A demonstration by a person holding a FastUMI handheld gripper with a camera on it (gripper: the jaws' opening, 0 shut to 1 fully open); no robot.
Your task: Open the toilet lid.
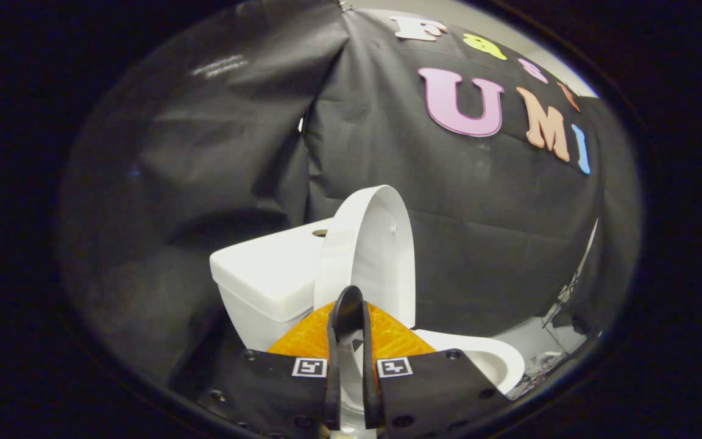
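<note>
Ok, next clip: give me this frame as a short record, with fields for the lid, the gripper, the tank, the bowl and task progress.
lid: toilet lid raised, standing near upright, just ahead of the fingers
gripper: gripper with fingers nearly closed, tips together at the lid's lower edge; whether both press on the lid cannot be told
tank: white tank behind and beside the raised lid
bowl: bowl rim uncovered, beside the fingers
progress: lid looks mostly open
</note>
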